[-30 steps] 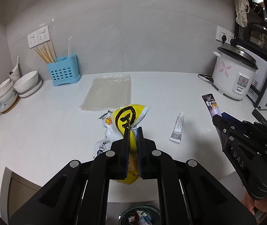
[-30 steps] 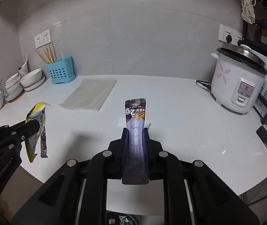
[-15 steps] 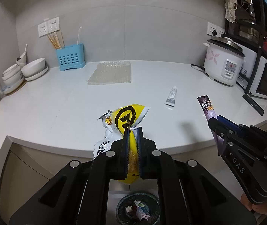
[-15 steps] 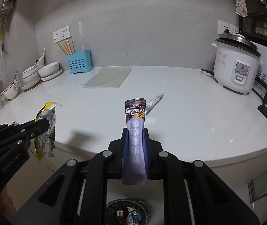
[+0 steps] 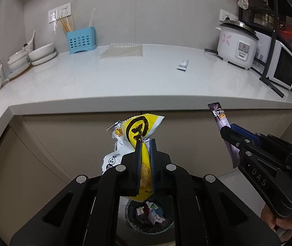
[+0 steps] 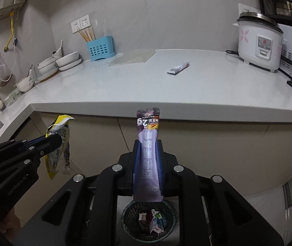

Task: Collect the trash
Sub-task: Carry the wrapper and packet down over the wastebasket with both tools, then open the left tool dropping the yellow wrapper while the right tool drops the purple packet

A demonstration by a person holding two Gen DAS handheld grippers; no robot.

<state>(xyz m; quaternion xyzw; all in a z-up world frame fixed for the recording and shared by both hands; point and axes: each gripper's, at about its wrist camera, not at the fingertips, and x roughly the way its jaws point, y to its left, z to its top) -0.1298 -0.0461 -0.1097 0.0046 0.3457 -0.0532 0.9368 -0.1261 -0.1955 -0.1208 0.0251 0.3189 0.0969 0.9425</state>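
Note:
My left gripper [image 5: 145,143] is shut on a yellow and white snack bag [image 5: 138,129], held in front of the cabinet, below the counter edge. It also shows at the left of the right wrist view [image 6: 58,143]. My right gripper [image 6: 147,143] is shut on a purple sachet [image 6: 148,135], also seen at the right of the left wrist view [image 5: 219,119]. A dark mesh trash bin [image 6: 125,221] with several scraps stands on the floor below both grippers [image 5: 130,219]. A small silver sachet [image 5: 182,64] and a bubble wrap sheet [image 5: 123,50] lie on the white counter [image 5: 104,82].
A rice cooker [image 5: 236,45] and microwave [image 5: 279,67] stand at the counter's right. A blue utensil holder [image 5: 81,41] and stacked white bowls [image 5: 33,56] are at the back left. Beige cabinet doors [image 6: 207,143] face me below the counter edge.
Both grippers have pulled back off the counter and dropped below its edge with their wrappers still held. The trash bin has come further into view beneath them.

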